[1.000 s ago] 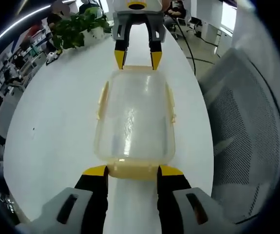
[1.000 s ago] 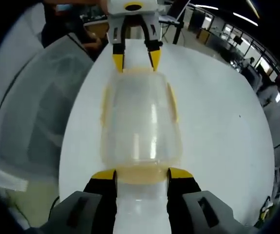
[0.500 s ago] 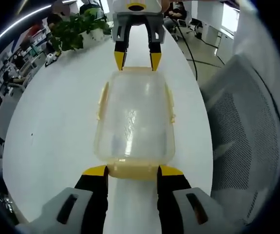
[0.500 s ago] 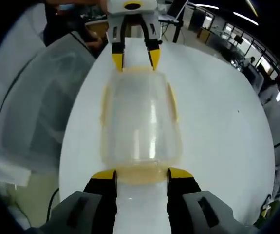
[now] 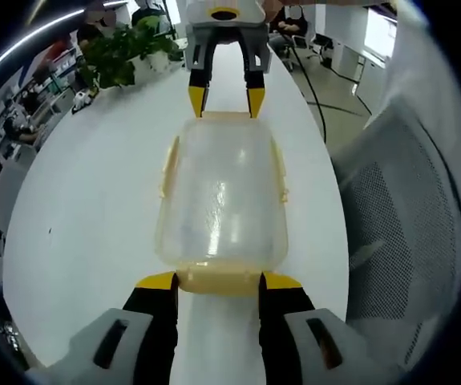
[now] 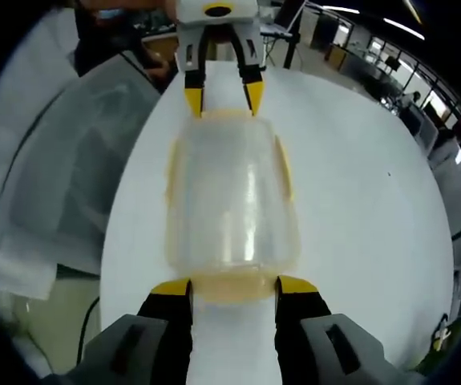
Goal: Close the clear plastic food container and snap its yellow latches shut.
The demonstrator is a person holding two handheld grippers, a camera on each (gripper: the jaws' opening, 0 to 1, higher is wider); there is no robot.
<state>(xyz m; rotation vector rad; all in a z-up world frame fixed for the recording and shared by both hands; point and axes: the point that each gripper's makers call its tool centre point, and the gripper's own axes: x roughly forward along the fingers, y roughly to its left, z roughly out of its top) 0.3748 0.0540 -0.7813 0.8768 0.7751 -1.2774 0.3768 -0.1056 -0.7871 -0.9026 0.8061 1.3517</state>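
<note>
In the left gripper view, the left gripper (image 5: 218,281) is standing spread, its yellow tips flanking the near end latch of the clear rectangular plastic food container (image 5: 220,192), which is lying on the white table (image 5: 94,184) with its long axis running straight ahead to the right gripper (image 5: 223,101). In the right gripper view, the right gripper (image 6: 234,286) is mirroring this, jaws spread around the opposite end latch, with the left gripper (image 6: 218,98) facing it; both are sitting equally near, one at each short end.

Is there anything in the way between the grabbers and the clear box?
No, nothing visible. The left gripper sits right at one end latch of the clear container, and the right gripper at the opposite end, on the white table.
</note>
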